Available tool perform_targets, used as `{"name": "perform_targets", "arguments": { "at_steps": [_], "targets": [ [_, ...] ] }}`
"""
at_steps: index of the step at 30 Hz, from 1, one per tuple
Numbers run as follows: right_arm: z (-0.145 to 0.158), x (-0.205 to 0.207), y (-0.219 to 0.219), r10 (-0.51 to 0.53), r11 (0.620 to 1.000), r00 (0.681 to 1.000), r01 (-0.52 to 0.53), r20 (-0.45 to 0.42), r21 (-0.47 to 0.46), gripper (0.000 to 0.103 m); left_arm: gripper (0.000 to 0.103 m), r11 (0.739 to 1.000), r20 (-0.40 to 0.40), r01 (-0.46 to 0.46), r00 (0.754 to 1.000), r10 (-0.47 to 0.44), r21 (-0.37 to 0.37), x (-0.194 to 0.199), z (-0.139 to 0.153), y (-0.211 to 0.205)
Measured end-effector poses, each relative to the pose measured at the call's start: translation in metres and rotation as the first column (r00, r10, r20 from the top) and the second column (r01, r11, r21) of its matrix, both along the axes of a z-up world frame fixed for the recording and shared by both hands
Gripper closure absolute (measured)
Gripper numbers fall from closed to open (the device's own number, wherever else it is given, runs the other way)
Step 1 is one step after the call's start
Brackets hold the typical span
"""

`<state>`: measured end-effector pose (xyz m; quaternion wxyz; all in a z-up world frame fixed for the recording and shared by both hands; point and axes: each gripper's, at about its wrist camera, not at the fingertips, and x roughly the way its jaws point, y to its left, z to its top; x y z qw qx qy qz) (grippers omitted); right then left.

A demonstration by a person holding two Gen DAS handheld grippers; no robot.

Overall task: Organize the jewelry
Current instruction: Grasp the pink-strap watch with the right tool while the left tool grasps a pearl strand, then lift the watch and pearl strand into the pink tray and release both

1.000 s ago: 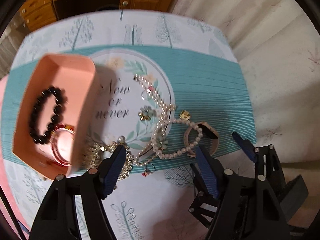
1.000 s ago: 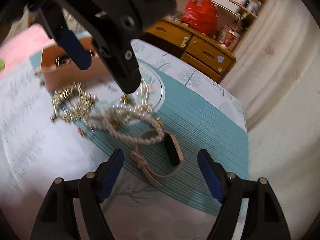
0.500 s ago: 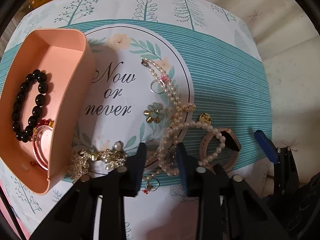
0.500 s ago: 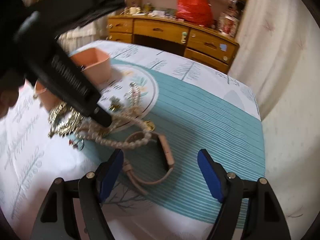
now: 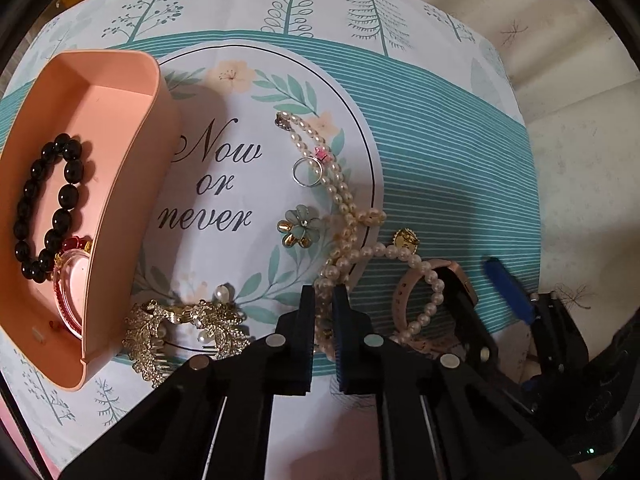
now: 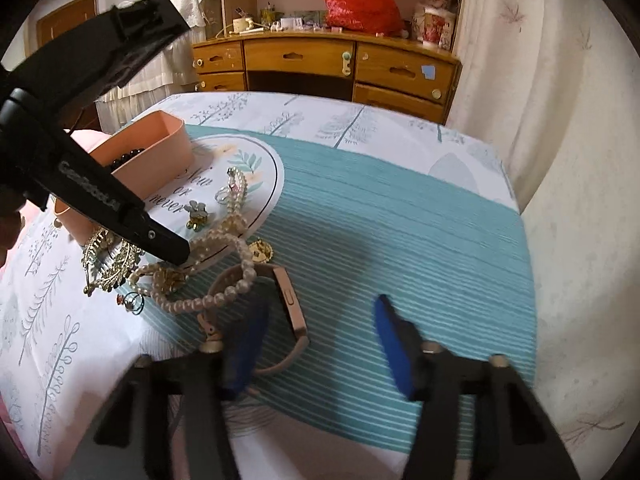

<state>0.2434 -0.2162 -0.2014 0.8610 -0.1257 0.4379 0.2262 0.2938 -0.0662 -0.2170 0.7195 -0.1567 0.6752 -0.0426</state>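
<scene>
Left wrist view: the left tool (image 5: pixel 323 312) has its two fingers drawn nearly together around a strand of the pearl necklace (image 5: pixel 344 220), pinching it just above the surface (image 5: pixel 440 140), which is covered with a teal-striped cloth printed with trees and a round "Now or never" motif. The necklace runs from that grip up across the motif to its clasp near a silver ring (image 5: pixel 307 172) with a small pink stone. A green flower brooch (image 5: pixel 300 227) lies just left of the pearls, and a small gold charm (image 5: pixel 406 238) lies to their right. A loop of pearls drapes over the pink-strapped watch (image 5: pixel 436 296) at the right. A gold leaf hair comb (image 5: pixel 180 328) sits beside the left finger, touching the near corner of the pink box (image 5: pixel 132 216). Inside the box lie a black bead bracelet (image 5: pixel 48 208) and a red-rimmed round piece, partly hidden by the wall.

Right wrist view: the right tool (image 6: pixel 320 344) is spread wide — its blue pads stand well apart, and the left one is blurred, seemingly over the watch's (image 6: pixel 288 300) strap. The left tool's black fingers meet the pearls (image 6: pixel 208 248) near the comb (image 6: pixel 108 260). A small ring (image 6: pixel 134 302) lies on the white cloth beside the pearls. Beyond stands a wooden dresser (image 6: pixel 320 64) with a red bag (image 6: pixel 360 0) on top.
</scene>
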Motion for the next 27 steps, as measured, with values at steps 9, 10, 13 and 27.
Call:
{"name": "perform_targets", "arguments": {
  "at_steps": [9,10,13,27],
  "targets": [
    [0.001,-0.002,0.003,-0.006,1.000,1.000,0.006,-0.019,0.025,0.089,0.098,0.999,0.018,0.000,1.000,0.001,-0.038,-0.010,0.019,0.008],
    [0.001,-0.002,0.003,-0.005,1.000,1.000,0.006,-0.018,0.024,0.091,0.098,0.999,0.024,0.000,1.000,0.001,-0.042,-0.011,0.023,0.009],
    [0.005,-0.004,0.004,-0.010,0.999,1.000,0.010,-0.015,0.031,0.094,0.098,0.998,0.043,-0.005,0.999,0.007,-0.064,-0.015,0.036,0.013],
    [0.030,-0.019,0.023,0.016,0.999,1.000,-0.017,0.023,0.037,0.094,0.098,0.988,0.183,0.013,0.983,0.015,-0.152,-0.033,0.108,0.033]
  ]
}}
